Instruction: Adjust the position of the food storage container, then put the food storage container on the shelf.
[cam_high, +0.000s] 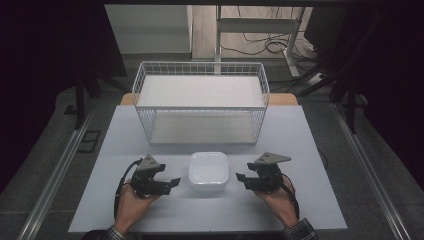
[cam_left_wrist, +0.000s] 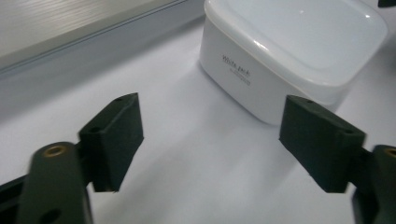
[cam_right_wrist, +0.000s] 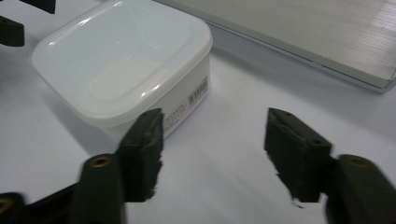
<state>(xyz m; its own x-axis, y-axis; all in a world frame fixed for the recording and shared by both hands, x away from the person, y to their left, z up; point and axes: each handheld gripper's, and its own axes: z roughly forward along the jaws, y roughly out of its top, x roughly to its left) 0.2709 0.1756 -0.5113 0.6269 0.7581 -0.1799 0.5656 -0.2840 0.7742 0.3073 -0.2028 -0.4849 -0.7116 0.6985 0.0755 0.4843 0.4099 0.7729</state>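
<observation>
White plastic box (cam_high: 208, 171) sitting on table (cam_high: 300, 200) midway between grippers, lid on. Left gripper (cam_high: 170, 182) flanking its left side, right gripper (cam_high: 241, 178) its right (about equally near), both pointing inward, jaws gaping wide, gripping nothing.

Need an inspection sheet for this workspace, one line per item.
Surface: white table, bare around the things.
Job's things: lidded white box at front centre, upright, lid on, untouched.
Clutter: white wire basket behind the box, holding a white board.
Grippers: left gripper and right gripper flank the box, jaws open, nothing between them.
Cables: black cable loops from the left gripper; more cables on the floor beyond.
Surroundings: dark room, metal rails beside the table.
</observation>
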